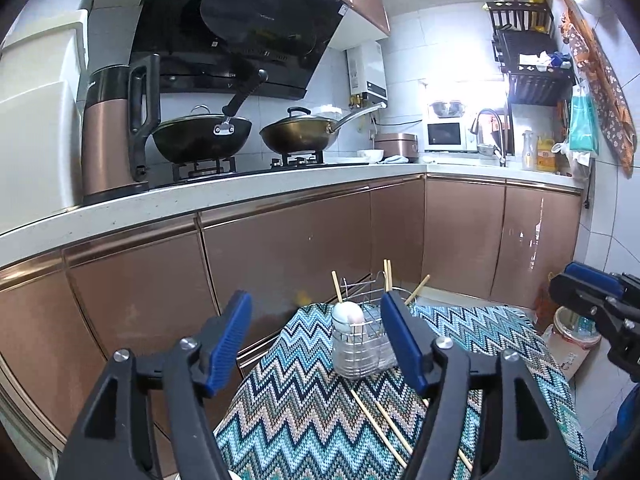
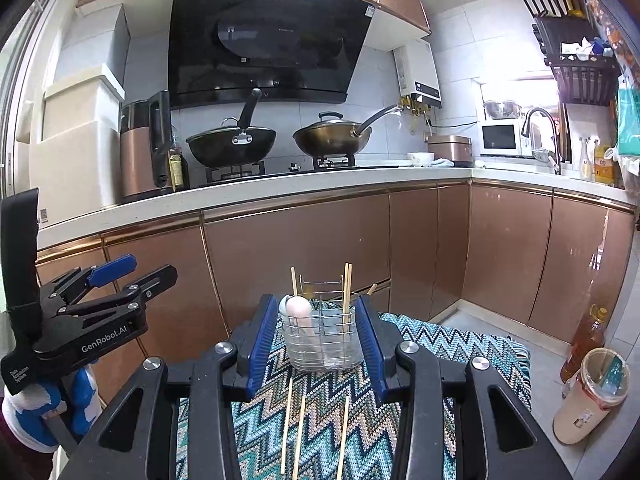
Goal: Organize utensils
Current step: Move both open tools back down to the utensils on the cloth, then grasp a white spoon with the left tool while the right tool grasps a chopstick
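Partly done, I judge — wire caddy (image 2: pixel 324 340) on the zigzag cloth (image 2: pixel 440 340) already holds several chopsticks and a white spoon (image 2: pixel 298 310). Three loose chopsticks (image 2: pixel 298 436) lie before it. My left gripper (image 1: pixel 316 344) and right gripper (image 2: pixel 316 348) — both spread, empty.

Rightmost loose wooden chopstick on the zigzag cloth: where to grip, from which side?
Grip the rightmost wooden chopstick mid-length, from above, jaws spanning its width. It lies flat on the zigzag cloth, apart from the other two, so the right gripper, open, likely has room on both sides.
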Action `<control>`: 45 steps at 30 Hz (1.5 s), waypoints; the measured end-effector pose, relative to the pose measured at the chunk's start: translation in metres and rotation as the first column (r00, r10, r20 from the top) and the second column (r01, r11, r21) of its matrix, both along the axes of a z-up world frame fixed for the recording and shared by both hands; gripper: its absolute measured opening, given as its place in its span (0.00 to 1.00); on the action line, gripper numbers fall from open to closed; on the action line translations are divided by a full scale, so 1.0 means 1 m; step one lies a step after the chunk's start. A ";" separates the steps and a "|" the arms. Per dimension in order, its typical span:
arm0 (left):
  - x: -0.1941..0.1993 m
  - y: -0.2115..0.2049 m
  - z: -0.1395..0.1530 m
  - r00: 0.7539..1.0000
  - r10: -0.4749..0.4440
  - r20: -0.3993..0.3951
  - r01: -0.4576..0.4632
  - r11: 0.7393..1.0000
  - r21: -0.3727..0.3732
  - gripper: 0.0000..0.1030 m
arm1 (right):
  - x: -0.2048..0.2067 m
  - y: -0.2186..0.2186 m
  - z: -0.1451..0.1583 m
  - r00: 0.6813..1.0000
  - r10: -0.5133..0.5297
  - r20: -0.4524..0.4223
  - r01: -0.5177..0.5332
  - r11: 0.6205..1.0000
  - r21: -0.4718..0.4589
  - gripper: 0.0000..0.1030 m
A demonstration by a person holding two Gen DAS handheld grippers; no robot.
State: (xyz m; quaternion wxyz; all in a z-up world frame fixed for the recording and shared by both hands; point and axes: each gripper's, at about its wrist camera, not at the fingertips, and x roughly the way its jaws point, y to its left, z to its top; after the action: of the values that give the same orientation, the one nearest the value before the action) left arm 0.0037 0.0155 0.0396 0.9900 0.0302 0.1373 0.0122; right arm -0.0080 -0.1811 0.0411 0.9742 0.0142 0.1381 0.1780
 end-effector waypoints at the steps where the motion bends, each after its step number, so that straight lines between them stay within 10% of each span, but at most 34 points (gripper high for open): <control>1: -0.002 0.000 -0.001 1.000 0.001 -0.001 -0.001 1.000 0.002 0.64 | -0.002 0.000 0.000 1.000 0.000 0.002 0.000 1.000 0.001 0.37; 14: -0.026 -0.010 -0.007 1.000 0.018 -0.012 -0.018 0.999 0.046 0.64 | -0.024 -0.012 -0.005 1.000 -0.002 0.005 0.002 1.000 0.005 0.37; 23: -0.025 0.028 -0.024 0.988 -0.010 -0.153 0.001 0.998 -0.055 0.64 | -0.022 -0.025 -0.014 0.999 -0.008 -0.049 0.007 1.000 -0.012 0.37; 31: -0.025 0.106 -0.062 0.937 -0.019 -0.350 -0.063 0.973 -0.222 0.64 | -0.002 -0.024 -0.032 0.992 0.020 -0.127 -0.024 0.999 -0.025 0.37; 45: 0.000 0.173 -0.169 0.792 -0.134 -0.596 -0.210 0.857 -0.471 0.50 | 0.049 0.004 -0.079 0.943 0.108 -0.316 -0.129 0.991 -0.045 0.37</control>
State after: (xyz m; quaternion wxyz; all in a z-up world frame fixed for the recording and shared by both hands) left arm 0.0035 0.1884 -0.1291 0.8626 -0.2355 0.4474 -0.0145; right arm 0.0410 -0.1774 -0.0378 0.9275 0.0022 0.2970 0.2272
